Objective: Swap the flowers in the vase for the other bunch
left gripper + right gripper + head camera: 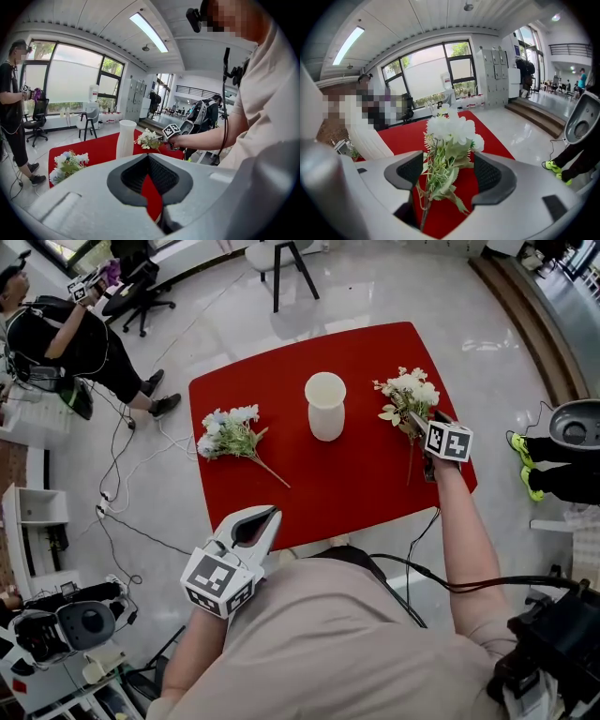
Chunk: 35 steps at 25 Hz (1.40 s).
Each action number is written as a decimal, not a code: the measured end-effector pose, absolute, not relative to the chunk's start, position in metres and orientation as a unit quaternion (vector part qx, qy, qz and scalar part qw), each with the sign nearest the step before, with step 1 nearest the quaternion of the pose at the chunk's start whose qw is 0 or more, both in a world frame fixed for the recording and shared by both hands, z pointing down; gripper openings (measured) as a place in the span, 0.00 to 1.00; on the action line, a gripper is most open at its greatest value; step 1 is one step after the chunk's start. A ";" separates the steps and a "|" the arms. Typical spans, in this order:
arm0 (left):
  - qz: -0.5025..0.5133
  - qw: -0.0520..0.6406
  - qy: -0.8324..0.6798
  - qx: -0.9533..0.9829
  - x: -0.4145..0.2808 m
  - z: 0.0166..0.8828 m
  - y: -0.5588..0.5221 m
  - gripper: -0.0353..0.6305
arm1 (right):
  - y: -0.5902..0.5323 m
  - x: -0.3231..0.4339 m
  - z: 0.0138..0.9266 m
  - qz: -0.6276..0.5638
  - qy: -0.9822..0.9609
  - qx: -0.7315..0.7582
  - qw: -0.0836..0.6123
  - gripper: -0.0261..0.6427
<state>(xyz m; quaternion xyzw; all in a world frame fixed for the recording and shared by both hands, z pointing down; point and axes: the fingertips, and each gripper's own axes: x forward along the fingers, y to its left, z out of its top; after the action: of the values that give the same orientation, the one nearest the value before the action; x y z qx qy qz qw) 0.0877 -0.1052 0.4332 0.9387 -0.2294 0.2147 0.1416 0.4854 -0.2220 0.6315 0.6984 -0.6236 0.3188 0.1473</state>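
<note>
right claw (419, 425) spread round white bunch (410, 395) at right edge of table (356, 493), no pinch; left claw (265, 519) closed, empty | risk, my guess: leaves snag a jaw as I back off, dragging bunch over the edge | right gripper view shows stem loose; only head view shows vase (325, 407) empty, mid-table

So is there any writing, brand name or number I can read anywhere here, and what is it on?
No text here can be read.
The cube on the left gripper and the one on the right gripper carry black-and-white square patterns, not letters or digits.
The white vase and the red table are plain.
Any print on the far lockers is too small to tell.
</note>
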 end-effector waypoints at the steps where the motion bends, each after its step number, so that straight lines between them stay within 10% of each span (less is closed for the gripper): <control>1: 0.214 0.141 -0.227 0.940 0.086 0.433 -0.104 0.06 | -0.219 0.485 0.629 0.317 -0.621 0.701 0.146 0.54; 35: 0.161 0.154 -0.196 0.955 -0.039 0.430 -0.059 0.06 | -0.118 0.202 0.542 0.233 -0.747 0.581 0.224 0.48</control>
<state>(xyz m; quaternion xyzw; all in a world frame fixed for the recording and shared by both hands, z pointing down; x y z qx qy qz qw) -0.0386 -0.0594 0.4302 0.9550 -0.1958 0.1612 0.1537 0.2024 -0.1181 0.5419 0.5809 -0.7473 0.2326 0.2236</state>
